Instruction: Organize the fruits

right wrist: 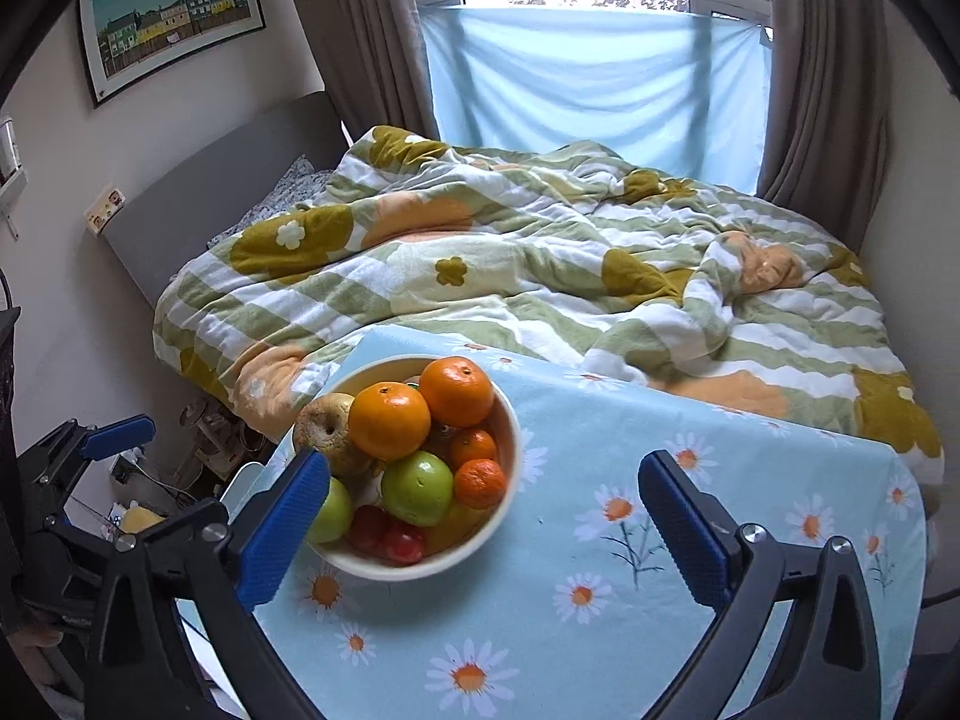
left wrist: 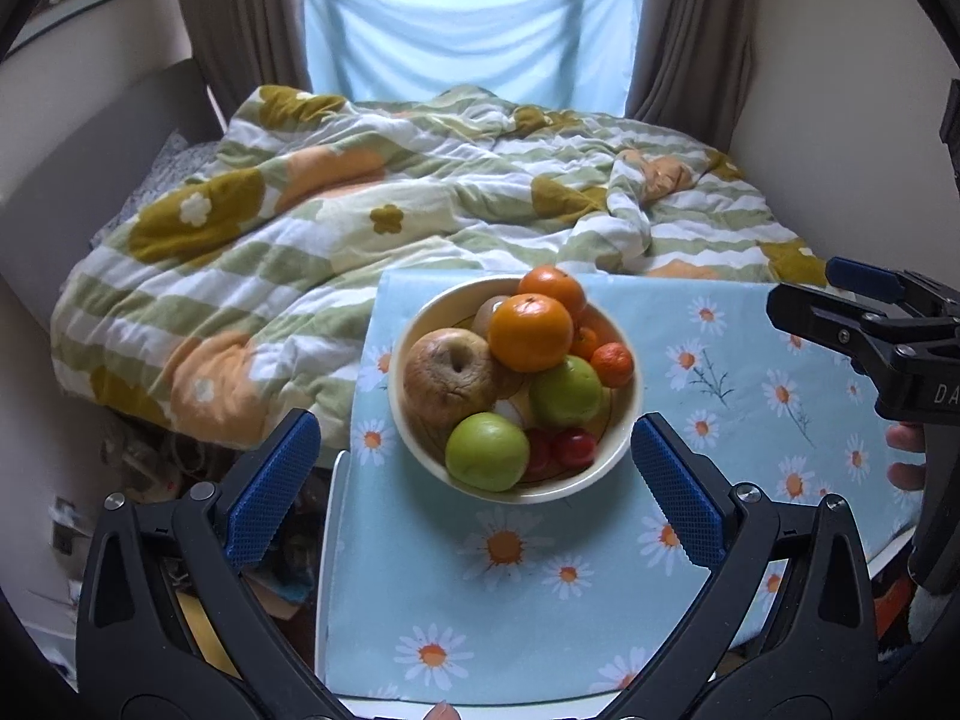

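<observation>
A cream bowl [left wrist: 600,471] [right wrist: 510,450] stands on a small table under a blue daisy cloth [left wrist: 540,600] [right wrist: 600,600]. It is heaped with fruit: two large oranges [left wrist: 530,333] [right wrist: 390,420], small mandarins [left wrist: 612,365] [right wrist: 480,483], green apples [left wrist: 487,451] [right wrist: 417,487], a brown wrinkled apple [left wrist: 450,377] [right wrist: 327,426] and small red fruits [left wrist: 573,447] [right wrist: 402,543]. My left gripper [left wrist: 474,480] hangs open just in front of the bowl, nothing between its fingers. My right gripper [right wrist: 486,510] is open too, empty, its left pad in front of the bowl's near rim.
A bed with a rumpled flowered quilt [left wrist: 360,210] [right wrist: 540,252] lies just behind the table. Curtains and a pale blue sheet over the window [right wrist: 594,78] are at the back. Clutter sits on the floor [right wrist: 198,438] left of the table. The cloth right of the bowl is bare.
</observation>
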The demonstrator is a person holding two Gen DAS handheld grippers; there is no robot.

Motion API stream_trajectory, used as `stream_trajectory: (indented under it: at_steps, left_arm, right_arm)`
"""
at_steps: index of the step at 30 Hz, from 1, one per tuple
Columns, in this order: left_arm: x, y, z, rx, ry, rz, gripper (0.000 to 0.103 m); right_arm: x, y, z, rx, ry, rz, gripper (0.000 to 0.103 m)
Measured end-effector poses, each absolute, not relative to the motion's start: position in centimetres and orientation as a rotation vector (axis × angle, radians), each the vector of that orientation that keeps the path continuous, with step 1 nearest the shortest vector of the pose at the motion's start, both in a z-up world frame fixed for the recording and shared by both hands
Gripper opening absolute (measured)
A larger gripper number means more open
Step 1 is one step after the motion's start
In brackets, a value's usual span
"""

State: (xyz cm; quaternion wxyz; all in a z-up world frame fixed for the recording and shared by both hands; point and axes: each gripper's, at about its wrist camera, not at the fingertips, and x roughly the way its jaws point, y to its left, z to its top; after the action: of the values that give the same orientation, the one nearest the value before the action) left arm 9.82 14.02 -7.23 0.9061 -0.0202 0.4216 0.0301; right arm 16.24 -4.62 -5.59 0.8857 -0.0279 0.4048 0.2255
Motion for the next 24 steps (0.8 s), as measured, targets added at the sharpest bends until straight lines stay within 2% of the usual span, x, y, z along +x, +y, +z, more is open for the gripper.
stream_trajectory:
  at_steps: [5,11,24]
  left_arm:
    - [8.1,11.2,-5.0,-0.057,0.839,0.058,0.103]
    - [6.4,8.3,-3.6,-0.043,0.822,0.054,0.103]
    - [4.8,4.7,-1.9,-0.023,0.768,0.026,0.103]
  right_arm:
    - [13.2,-9.6,-3.1,-0.050,0.824,0.347,0.103]
    - [10.5,-14.7,-2.6,0.000,0.857,0.230,0.103]
    - [6.8,-18.3,-2.4,0.007,0.828,0.132,0.103]
